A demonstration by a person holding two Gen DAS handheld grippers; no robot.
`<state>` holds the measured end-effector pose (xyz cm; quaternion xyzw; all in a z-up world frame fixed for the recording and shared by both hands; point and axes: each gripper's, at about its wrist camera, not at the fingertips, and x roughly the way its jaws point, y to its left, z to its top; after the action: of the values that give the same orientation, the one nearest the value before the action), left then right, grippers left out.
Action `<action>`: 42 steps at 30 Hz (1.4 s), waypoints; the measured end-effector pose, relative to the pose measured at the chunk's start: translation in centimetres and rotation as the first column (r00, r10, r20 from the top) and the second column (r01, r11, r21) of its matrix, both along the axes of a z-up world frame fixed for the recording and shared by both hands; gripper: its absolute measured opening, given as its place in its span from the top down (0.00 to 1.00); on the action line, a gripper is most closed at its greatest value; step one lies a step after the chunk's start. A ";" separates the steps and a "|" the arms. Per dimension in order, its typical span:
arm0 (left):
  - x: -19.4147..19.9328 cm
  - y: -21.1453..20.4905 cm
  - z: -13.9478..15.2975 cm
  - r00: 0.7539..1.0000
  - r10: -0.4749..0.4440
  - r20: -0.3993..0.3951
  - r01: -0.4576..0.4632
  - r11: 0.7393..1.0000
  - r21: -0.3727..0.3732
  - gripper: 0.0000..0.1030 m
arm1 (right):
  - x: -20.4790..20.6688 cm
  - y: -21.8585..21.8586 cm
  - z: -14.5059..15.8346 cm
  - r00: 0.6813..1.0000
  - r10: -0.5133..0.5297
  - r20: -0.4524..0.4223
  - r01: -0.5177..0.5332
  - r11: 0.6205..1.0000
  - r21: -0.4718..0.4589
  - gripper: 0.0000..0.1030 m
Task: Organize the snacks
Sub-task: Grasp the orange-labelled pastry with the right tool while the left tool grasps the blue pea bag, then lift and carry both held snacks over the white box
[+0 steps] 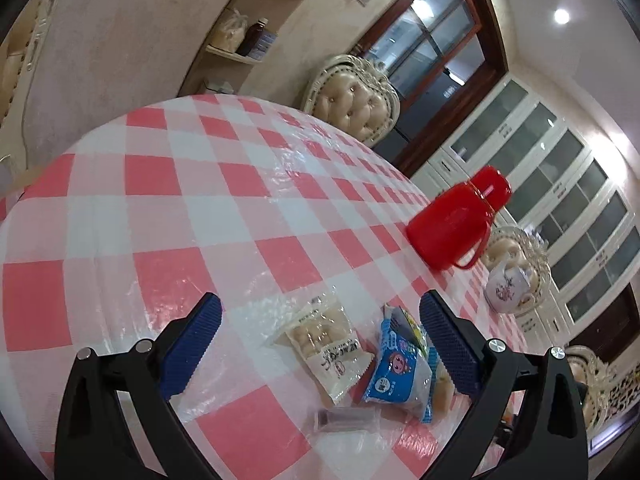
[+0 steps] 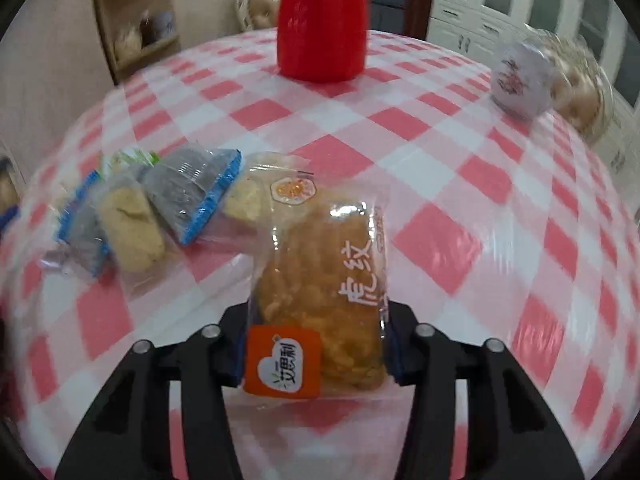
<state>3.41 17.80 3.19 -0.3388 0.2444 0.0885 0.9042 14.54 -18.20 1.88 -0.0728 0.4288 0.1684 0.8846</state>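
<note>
My left claw (image 1: 320, 344) hangs wide open, fingers angled down. My right claw (image 2: 316, 344) is clamped tight, fingers mostly hidden, probably level.

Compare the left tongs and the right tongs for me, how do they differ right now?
The left tongs are spread wide open and hold nothing, while the right tongs are shut on an orange-labelled pastry packet. The left tongs hang over two small packets, a white snack packet and a blue snack packet, lying on the checked tablecloth; the right tongs carry their packet above that cloth. Both have black arms with blue ribbed pads.
</note>
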 end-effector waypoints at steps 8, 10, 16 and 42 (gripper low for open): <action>2.3 -5.3 0.0 0.959 -0.266 -0.093 0.277 0.953 0.126 0.07 | -9.0 -2.7 3.1 0.988 -0.103 0.112 0.070 0.961 0.269 0.54; 3.0 -7.9 0.1 0.927 -0.355 -0.123 0.373 0.910 0.181 0.07 | -9.5 -2.7 3.1 0.987 -0.112 0.116 0.075 0.957 0.282 0.54; 5.7 -13.5 -1.0 0.845 -0.426 -0.324 0.530 0.748 0.400 0.07 | -9.4 -3.5 2.1 0.987 -0.138 0.076 0.107 0.941 0.322 0.54; 2.9 -14.6 1.1 0.890 -0.422 -0.176 0.457 0.812 0.363 0.46 | -10.3 -4.2 2.9 0.975 -0.187 0.119 0.141 0.937 0.320 0.53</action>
<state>6.28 3.22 4.32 -0.0796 0.3323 -0.0606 0.9379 4.26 -22.45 4.81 0.0905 0.3349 0.1532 0.9253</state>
